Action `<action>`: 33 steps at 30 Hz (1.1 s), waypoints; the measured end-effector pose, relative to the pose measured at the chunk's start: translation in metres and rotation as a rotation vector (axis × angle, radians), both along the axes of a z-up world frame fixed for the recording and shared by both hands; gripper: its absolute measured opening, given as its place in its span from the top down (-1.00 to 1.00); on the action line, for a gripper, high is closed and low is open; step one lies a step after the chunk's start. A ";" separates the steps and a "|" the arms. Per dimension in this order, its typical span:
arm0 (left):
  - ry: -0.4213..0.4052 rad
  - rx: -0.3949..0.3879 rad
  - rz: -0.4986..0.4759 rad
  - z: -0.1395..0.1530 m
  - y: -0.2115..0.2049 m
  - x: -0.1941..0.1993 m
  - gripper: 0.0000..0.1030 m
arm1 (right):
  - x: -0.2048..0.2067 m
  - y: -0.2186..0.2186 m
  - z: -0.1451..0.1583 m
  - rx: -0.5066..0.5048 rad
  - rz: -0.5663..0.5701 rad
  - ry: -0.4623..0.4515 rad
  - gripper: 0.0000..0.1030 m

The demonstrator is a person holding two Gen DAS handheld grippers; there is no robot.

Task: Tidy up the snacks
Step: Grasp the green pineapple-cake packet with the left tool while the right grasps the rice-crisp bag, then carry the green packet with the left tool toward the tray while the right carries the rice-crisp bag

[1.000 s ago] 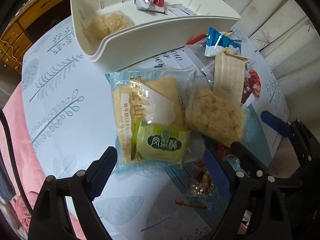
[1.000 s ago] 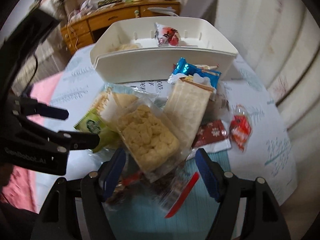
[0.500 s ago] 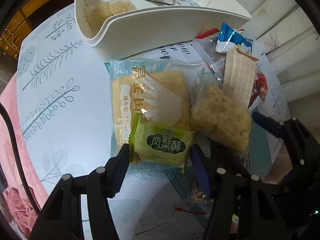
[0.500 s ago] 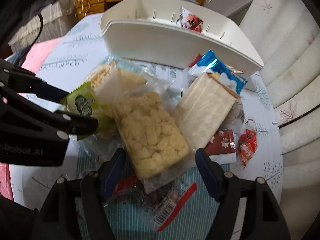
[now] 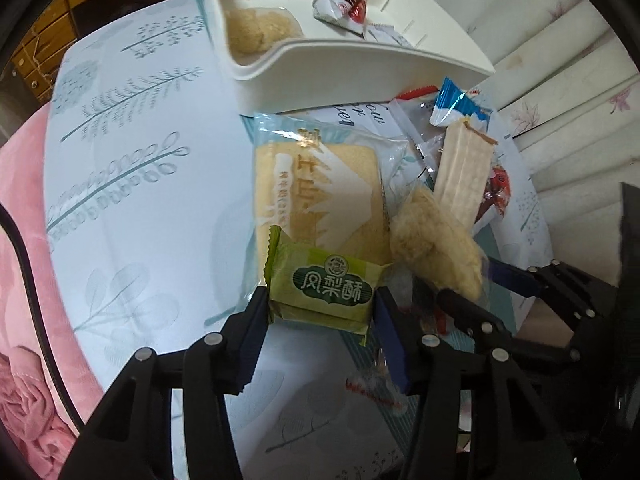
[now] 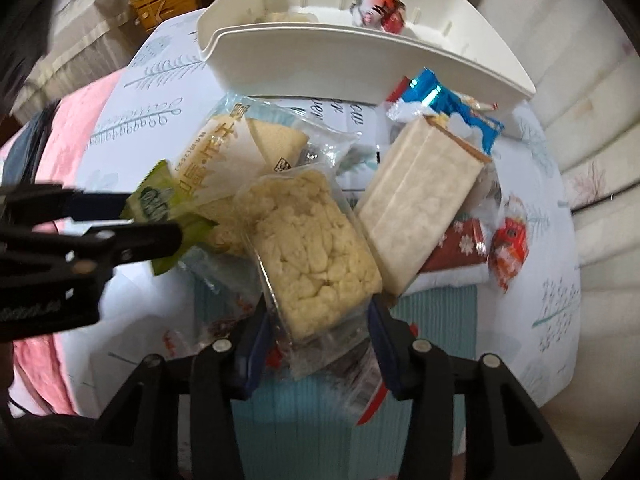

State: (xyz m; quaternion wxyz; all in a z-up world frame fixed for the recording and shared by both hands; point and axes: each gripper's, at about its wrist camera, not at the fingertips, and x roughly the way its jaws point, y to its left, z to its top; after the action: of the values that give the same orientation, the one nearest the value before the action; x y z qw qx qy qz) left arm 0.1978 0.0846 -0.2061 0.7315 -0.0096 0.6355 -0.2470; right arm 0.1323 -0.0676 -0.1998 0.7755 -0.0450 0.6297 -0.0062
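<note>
- left gripper (image 5: 322, 312) closed on the green pastry packet (image 5: 326, 290), which lies over the near end of the pale blue cake packet (image 5: 316, 196), mid-counter.
- right gripper (image 6: 318, 340) clamps the clear rice-crisp packet (image 6: 312, 252), beside the wafer bar (image 6: 420, 196).
- white tray (image 6: 360, 64) at the far edge of the counter (image 5: 152, 184) holds a red-and-white candy packet (image 6: 378, 8).
</note>
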 end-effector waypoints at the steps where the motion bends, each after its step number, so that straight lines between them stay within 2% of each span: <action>1: 0.004 -0.013 0.009 0.004 0.008 -0.004 0.02 | -0.001 -0.001 0.001 0.010 -0.021 0.007 0.11; 6: 0.027 -0.034 0.029 0.019 0.025 -0.006 0.02 | -0.009 -0.004 0.007 0.122 -0.139 0.034 0.12; 8: 0.063 -0.050 0.057 0.024 0.036 -0.008 0.02 | -0.013 -0.003 0.010 0.168 -0.160 0.039 0.12; 15: 0.096 0.002 0.139 0.031 0.050 -0.018 0.02 | -0.015 0.006 0.029 0.304 -0.156 0.034 0.13; 24: 0.056 0.050 0.258 0.064 0.051 -0.018 0.02 | 0.014 0.015 0.061 0.446 0.004 -0.008 0.13; 33: -0.029 0.062 0.393 0.116 0.023 0.004 0.02 | 0.049 -0.015 0.113 0.545 0.172 -0.113 0.13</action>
State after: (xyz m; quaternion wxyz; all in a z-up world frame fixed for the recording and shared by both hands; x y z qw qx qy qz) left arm 0.2023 0.1074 -0.0900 0.7746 -0.1076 0.6181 -0.0799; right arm 0.1810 -0.0822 -0.0867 0.7907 0.1122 0.5576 0.2266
